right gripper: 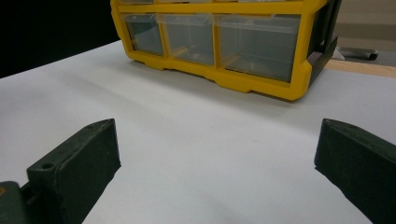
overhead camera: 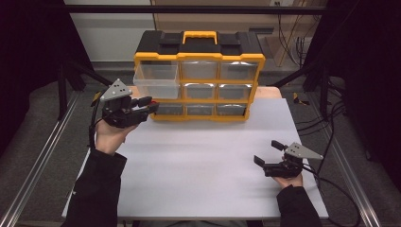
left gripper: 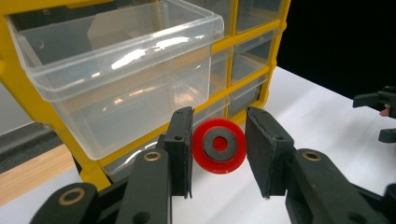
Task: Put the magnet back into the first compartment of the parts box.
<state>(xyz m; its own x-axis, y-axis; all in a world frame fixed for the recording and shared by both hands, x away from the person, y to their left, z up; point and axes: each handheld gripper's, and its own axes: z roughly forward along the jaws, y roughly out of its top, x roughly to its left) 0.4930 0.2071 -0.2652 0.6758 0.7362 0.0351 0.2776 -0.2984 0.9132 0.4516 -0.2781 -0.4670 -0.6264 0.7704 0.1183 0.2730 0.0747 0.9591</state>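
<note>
A: Item one, red disc (left gripper: 219,145). Location?

B: Clamped edgewise between the pads of the left gripper (left gripper: 219,154), in the air just before the organiser (overhead camera: 199,75), below the front lip of the open drawer (left gripper: 126,60). Red plastic with a grey ring at its centre. The edge grip leaves both flat faces free, presumably so it falls clean when let go.

A: Item two, the drawer.

B: Clear plastic, top left of the cabinet, pulled well forward. I see nothing in it. Judged to be the disc's destination, since it alone stands out.

A: Remaining drawers?

B: Eight more, all pushed in. Seen through the clear fronts, the bottom row looks empty; the rest are too glared to tell.

A: Item three, right gripper (overhead camera: 270,158).

B: Jaws spread wide, nothing between them, low over the white table (overhead camera: 213,161) at the near right, well apart from the cabinet. Probably parked out of the way.

A: Cabinet itself?

B: Yellow frame, black top, yellow handle, standing at the table's far edge.
</note>
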